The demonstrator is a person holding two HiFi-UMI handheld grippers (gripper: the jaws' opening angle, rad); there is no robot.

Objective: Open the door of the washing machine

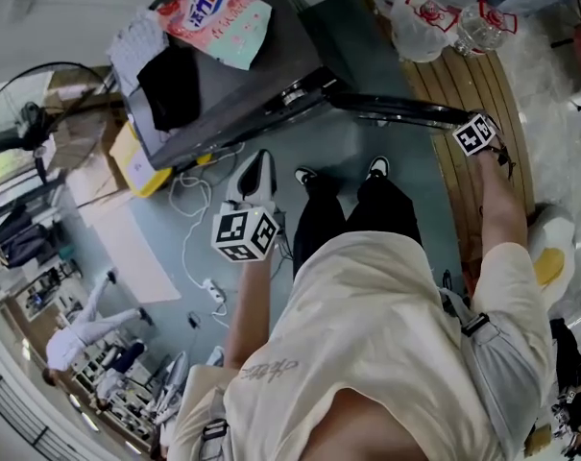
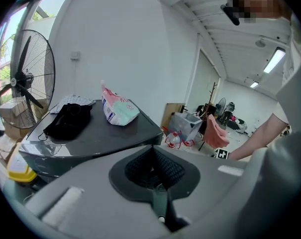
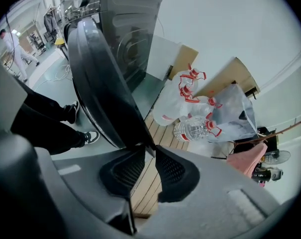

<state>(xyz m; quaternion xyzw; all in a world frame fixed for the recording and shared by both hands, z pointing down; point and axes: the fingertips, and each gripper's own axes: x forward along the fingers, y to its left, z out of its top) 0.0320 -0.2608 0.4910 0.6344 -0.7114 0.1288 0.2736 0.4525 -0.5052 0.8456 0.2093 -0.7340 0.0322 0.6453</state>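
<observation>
Wooden boards [image 1: 468, 80] with water bottles [image 1: 424, 17] lie behind the washing machine's [image 1: 223, 75] open door [image 1: 396, 110]. The right gripper [image 3: 149, 151] pinches the door's rim. The left gripper [image 2: 154, 158], seemingly pressed shut on nothing, hangs beside the person's legs [image 1: 319, 219].

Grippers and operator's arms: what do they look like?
The left gripper and right gripper have grey bodies with black mesh-textured jaw pads. Each carries a white cube with black square markers. Arms bare below a cream short-sleeved shirt.

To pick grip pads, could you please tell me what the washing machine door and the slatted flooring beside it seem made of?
Door: likely dark plastic, semi-gloss, soft highlights along its curved rim. Flooring: apparently wood, matte, tan planks with parallel seams.
</observation>
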